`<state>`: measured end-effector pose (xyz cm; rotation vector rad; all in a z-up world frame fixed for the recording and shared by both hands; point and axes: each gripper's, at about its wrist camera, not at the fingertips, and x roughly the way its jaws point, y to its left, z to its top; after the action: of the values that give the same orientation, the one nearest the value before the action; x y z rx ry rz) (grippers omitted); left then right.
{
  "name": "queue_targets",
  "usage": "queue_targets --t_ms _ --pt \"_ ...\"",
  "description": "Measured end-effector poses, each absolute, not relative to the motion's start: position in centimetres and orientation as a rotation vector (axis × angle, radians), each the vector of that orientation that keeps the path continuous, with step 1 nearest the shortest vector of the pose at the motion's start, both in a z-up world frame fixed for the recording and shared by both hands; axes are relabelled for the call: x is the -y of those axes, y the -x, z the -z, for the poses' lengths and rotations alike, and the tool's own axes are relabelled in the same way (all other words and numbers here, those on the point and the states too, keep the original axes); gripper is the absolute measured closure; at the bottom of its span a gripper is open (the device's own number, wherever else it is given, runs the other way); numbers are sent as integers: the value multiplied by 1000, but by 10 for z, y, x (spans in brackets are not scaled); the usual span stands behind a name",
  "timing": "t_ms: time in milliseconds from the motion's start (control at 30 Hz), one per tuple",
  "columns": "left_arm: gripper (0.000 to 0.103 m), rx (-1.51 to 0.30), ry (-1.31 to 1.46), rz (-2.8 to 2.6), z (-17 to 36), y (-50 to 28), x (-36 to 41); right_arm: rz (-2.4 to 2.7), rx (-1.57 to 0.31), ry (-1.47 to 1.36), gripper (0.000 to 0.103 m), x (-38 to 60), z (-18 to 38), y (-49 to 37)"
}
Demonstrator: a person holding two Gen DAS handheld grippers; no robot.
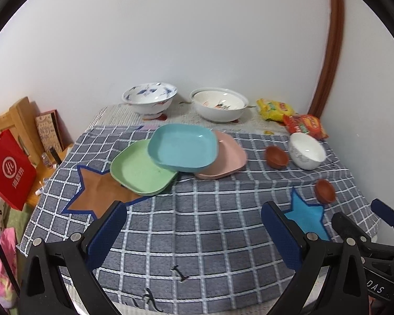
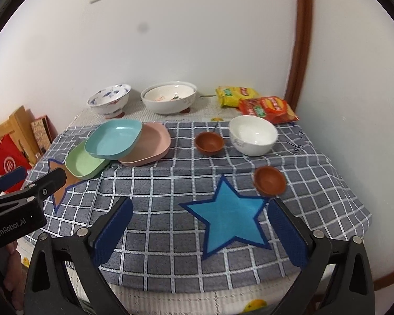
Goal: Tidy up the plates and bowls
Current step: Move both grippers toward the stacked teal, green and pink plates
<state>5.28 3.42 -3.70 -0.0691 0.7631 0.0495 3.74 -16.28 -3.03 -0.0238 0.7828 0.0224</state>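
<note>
A blue plate (image 1: 182,147) rests tilted on a green plate (image 1: 141,169) and a pink plate (image 1: 227,157) on the checked cloth. A white bowl (image 1: 306,152) and two small brown bowls (image 1: 275,156) (image 1: 325,190) sit to the right. Two large bowls, one blue-patterned (image 1: 149,99) and one white (image 1: 218,103), stand at the back. My left gripper (image 1: 194,215) is open and empty above the cloth's front. My right gripper (image 2: 199,212) is open and empty over the blue star (image 2: 227,216), near a brown bowl (image 2: 270,180). The plates also show in the right wrist view: the blue plate (image 2: 113,139), the green plate (image 2: 85,164) and the pink plate (image 2: 151,144).
Yellow (image 1: 274,109) and red (image 1: 304,126) snack bags lie at the back right by the wall. A red paper bag (image 1: 9,169) and wooden furniture (image 1: 18,120) stand left of the table. A brown star patch (image 1: 99,191) lies under the green plate.
</note>
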Motion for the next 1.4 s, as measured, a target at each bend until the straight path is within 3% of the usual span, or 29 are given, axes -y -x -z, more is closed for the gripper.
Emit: queue_targets --t_ms 333,500,967,1300,1400 --pt "6 -838 129 -124 63 -96 -96 -112 -812 61 4 116 47 -88" --pt "14 -856 137 -119 70 -127 -112 -132 -841 55 8 99 54 -117" --pt "43 -943 88 -60 101 -220 -119 -161 -939 -114 41 80 86 -202" --pt "43 -1008 93 -22 128 -270 -121 -180 -1000 -181 45 67 119 -253" --pt "43 -1019 92 -13 135 -278 -120 -186 -1019 -195 50 65 129 -265"
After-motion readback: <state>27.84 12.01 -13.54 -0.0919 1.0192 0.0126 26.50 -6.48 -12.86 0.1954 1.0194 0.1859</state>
